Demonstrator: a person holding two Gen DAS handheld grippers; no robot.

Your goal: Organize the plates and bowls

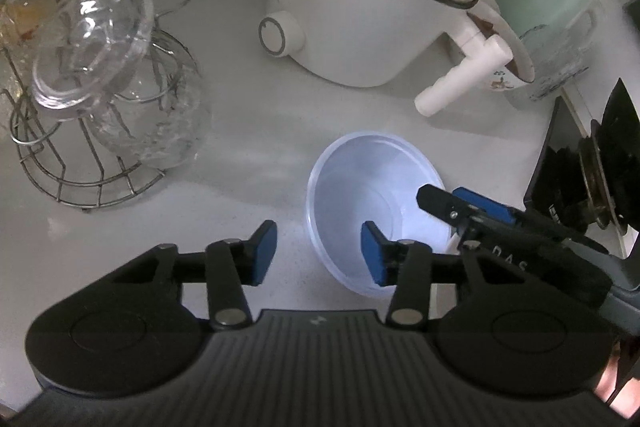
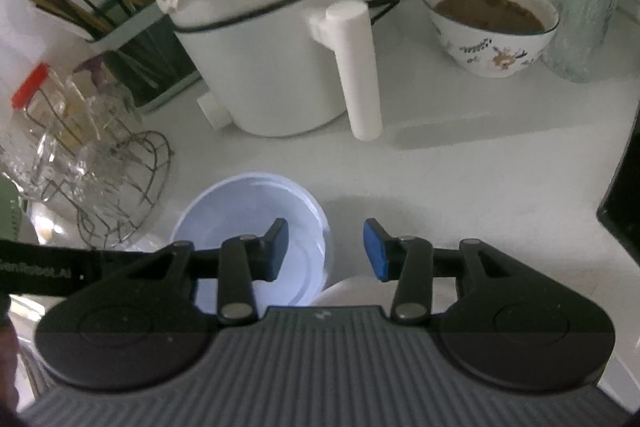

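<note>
Left to right on the white counter (image 1: 248, 131): a wire rack (image 1: 80, 163) carrying clear glassware (image 1: 92, 39); a white electric pot (image 1: 372, 3) with a long handle; a patterned bowl (image 2: 490, 23) of brown food.

The translucent plastic bowl (image 1: 372, 203) stands in front of the pot.

The left gripper (image 1: 318, 253) is partly open, straddling the bowl's left rim without pressing it.

The right gripper (image 2: 326, 249) is likewise partly open astride the right rim.

Lettering "DAS" shows on the right gripper; its strap text is blurred.
</note>
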